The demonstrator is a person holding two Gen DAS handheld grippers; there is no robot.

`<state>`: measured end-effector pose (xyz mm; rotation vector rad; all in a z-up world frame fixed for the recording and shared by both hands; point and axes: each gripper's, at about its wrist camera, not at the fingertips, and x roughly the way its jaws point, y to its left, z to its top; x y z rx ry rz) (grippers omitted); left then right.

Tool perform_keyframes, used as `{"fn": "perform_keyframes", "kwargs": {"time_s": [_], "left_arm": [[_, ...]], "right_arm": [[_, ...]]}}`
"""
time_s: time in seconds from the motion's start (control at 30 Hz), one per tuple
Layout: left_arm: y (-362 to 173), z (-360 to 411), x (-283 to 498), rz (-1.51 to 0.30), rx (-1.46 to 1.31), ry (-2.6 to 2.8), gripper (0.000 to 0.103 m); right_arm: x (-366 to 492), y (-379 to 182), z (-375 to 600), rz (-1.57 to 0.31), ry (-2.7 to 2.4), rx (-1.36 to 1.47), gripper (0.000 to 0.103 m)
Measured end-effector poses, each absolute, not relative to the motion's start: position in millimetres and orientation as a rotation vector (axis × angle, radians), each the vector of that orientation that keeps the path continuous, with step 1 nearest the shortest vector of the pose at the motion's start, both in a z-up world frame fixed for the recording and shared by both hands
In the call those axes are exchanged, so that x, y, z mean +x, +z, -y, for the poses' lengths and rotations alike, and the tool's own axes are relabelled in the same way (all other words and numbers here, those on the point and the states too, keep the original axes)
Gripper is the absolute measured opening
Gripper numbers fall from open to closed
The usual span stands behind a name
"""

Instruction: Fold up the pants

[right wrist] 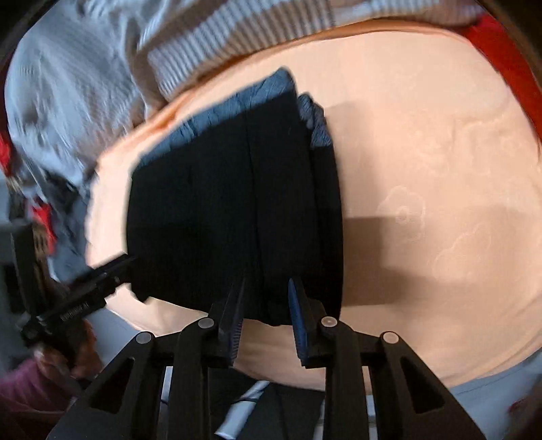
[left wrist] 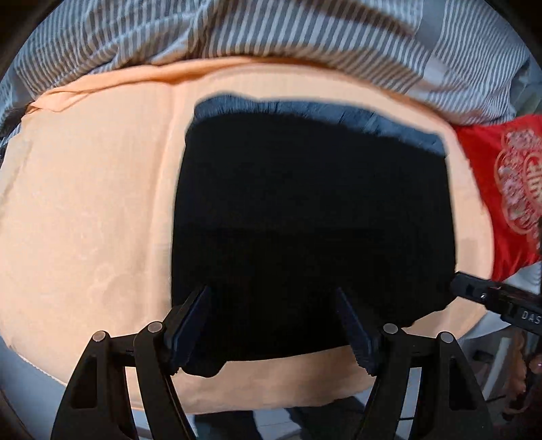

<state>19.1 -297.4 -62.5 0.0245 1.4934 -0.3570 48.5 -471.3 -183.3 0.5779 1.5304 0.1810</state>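
The black pants (left wrist: 305,203) lie folded into a rough square on a peach sheet (left wrist: 84,203), with a blue ribbed waistband (left wrist: 305,111) along the far edge. My left gripper (left wrist: 271,294) hovers over the near edge with its jaws wide apart and nothing between them. In the right wrist view the same pants (right wrist: 220,210) show a lengthwise fold line. The right gripper (right wrist: 267,284) hangs over their near edge with a narrow gap between its jaws, and I see no cloth pinched there. Each gripper shows at the rim of the other's view: the right gripper (left wrist: 474,291) and the left gripper (right wrist: 101,274).
A grey-and-white striped duvet (left wrist: 237,30) is bunched along the far side of the bed. A red printed garment (left wrist: 501,189) lies to the right of the pants. The peach sheet (right wrist: 423,169) stretches bare to the right. A hand (right wrist: 67,355) in a magenta sleeve holds the left gripper.
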Motion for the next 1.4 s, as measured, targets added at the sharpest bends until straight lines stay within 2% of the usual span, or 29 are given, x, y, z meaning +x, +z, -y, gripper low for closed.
{"fn": "perform_keyframes", "kwargs": {"time_s": [0.17, 0.33, 0.43, 0.47, 0.5, 0.53, 0.57, 0.6, 0.93, 1.03, 1.17, 1.4], "left_arm": [[-69.0, 307.2, 12.4, -1.469, 0.123, -0.371, 0.075], [-56.1, 308.4, 6.4, -1.457, 0.173, -0.343, 0.075], [-40.3, 305.7, -3.6, -1.441, 0.238, -0.273, 0.075], [-35.8, 305.1, -6.5, -1.435, 0.250, -0.263, 0.077], [-28.4, 304.3, -10.9, -1.427, 0.259, -0.251, 0.087], [-22.9, 303.7, -14.1, -1.419, 0.260, -0.245, 0.093], [-17.6, 303.2, -17.4, -1.413, 0.259, -0.243, 0.099], [-12.5, 303.0, -20.3, -1.404, 0.256, -0.243, 0.099], [15.3, 292.8, -42.2, -1.408, 0.209, -0.220, 0.102], [19.7, 285.8, -41.6, -1.405, 0.186, -0.221, 0.102], [28.3, 283.5, -43.9, -1.393, 0.190, -0.217, 0.102], [41.2, 280.7, -47.1, -1.382, 0.202, -0.226, 0.102]], "right_arm": [[44.4, -201.5, 467.7, -1.533, 0.150, 0.552, 0.026], [35.5, -191.8, 468.7, -1.516, 0.093, 0.552, 0.027], [23.6, -178.6, 467.5, -1.525, 0.041, 0.558, 0.033], [20.3, -172.8, 464.9, -1.525, 0.032, 0.550, 0.039], [18.2, -167.2, 461.9, -1.520, 0.022, 0.535, 0.050], [16.4, -160.6, 458.3, -1.510, 0.008, 0.517, 0.057], [14.2, -152.8, 453.5, -1.497, -0.011, 0.493, 0.071], [13.4, -147.1, 450.6, -1.489, -0.025, 0.476, 0.075], [6.5, -111.1, 420.8, -1.456, -0.070, 0.404, 0.081], [3.1, -104.5, 416.7, -1.450, -0.084, 0.401, 0.086], [1.4, -94.3, 410.6, -1.440, -0.102, 0.375, 0.103], [1.4, -77.8, 400.8, -1.426, -0.102, 0.349, 0.103]]}}
